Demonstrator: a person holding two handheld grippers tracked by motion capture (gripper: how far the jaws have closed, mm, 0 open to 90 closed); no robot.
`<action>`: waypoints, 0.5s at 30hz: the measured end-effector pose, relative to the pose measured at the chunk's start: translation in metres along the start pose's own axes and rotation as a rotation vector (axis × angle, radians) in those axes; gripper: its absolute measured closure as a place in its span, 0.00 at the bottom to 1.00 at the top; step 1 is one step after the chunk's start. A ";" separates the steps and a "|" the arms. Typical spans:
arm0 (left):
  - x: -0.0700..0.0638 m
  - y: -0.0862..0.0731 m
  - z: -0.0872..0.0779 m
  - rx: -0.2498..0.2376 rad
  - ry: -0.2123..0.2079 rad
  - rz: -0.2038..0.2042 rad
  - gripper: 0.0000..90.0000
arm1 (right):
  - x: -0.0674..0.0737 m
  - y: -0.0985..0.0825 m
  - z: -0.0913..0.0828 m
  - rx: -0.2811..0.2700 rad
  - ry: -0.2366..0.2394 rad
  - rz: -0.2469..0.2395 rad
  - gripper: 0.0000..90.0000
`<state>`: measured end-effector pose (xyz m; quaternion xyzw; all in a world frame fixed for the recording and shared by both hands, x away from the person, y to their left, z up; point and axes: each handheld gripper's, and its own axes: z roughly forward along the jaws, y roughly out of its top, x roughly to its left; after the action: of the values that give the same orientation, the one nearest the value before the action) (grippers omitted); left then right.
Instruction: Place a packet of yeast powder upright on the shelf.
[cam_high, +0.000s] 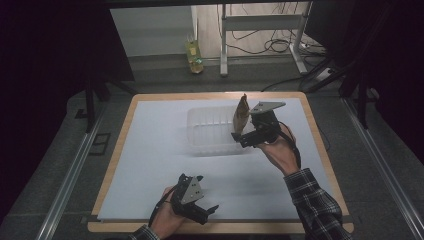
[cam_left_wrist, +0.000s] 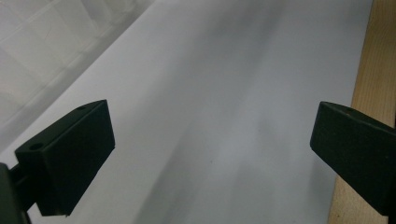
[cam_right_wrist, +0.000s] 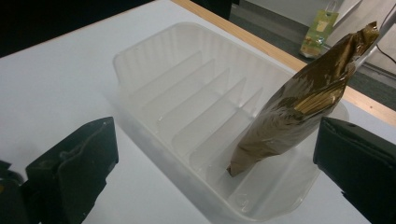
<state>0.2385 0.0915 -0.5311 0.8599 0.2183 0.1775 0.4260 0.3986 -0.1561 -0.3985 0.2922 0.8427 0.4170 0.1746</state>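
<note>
Maybe unlabelled gold pouch (cam_right_wrist: 299, 107) in clear tray (cam_right_wrist: 154, 60), right gripper (cam_right_wrist: 215, 172) wide apart

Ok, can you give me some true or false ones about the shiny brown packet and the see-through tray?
1. The brown packet stands tilted in the end slot of the clear tray. True.
2. The right tongs are squeezing the packet. False: their jaws stand wide open, with the packet between them but not pressed.
3. The left tongs are holding a spoon. False: their jaws are open over the white table cover, with nothing between them.
4. The tray has dividers that make several slots. True.
5. Every slot of the tray has a packet in it. False: one packet is in it; the other slots are empty.
</note>
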 end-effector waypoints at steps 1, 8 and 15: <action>0.000 0.000 0.000 -0.001 0.001 0.005 0.00 | 0.000 -0.001 -0.001 -0.003 0.001 0.000 0.00; 0.002 0.000 -0.002 -0.014 0.005 -0.007 0.00 | 0.002 -0.006 -0.010 -0.014 0.002 -0.002 0.00; 0.008 -0.001 -0.004 -0.041 0.001 -0.076 0.00 | 0.007 -0.014 -0.020 -0.016 0.001 -0.018 0.00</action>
<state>0.2428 0.0991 -0.5287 0.8419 0.2471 0.1661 0.4501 0.3781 -0.1705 -0.3987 0.2832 0.8421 0.4221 0.1802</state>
